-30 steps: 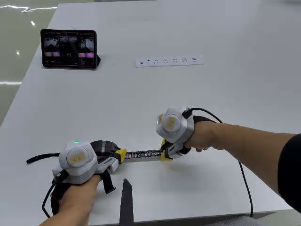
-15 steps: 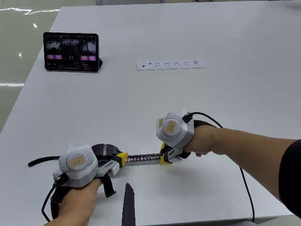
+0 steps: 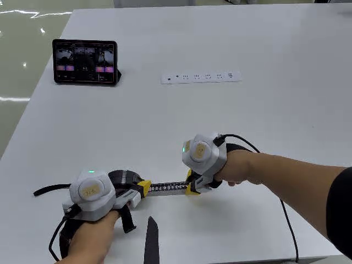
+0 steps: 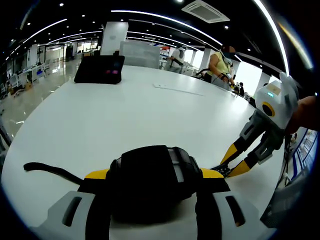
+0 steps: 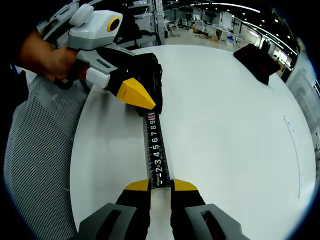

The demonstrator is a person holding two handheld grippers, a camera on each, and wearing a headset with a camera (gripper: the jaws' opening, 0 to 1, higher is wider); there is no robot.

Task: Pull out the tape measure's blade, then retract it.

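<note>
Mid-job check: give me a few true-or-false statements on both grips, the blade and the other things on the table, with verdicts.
1. The left gripper is shut on the tape measure case. True.
2. The blade is fully retracted. False: a numbered stretch runs from the case to the right gripper.
3. The right gripper's fingers pinch the blade's end. True.
4. The tablet lies flat, screen dark. False: it stands propped with a lit screen.
5. The power strip lies between the grippers. False: it lies farther off, beyond them.
</note>
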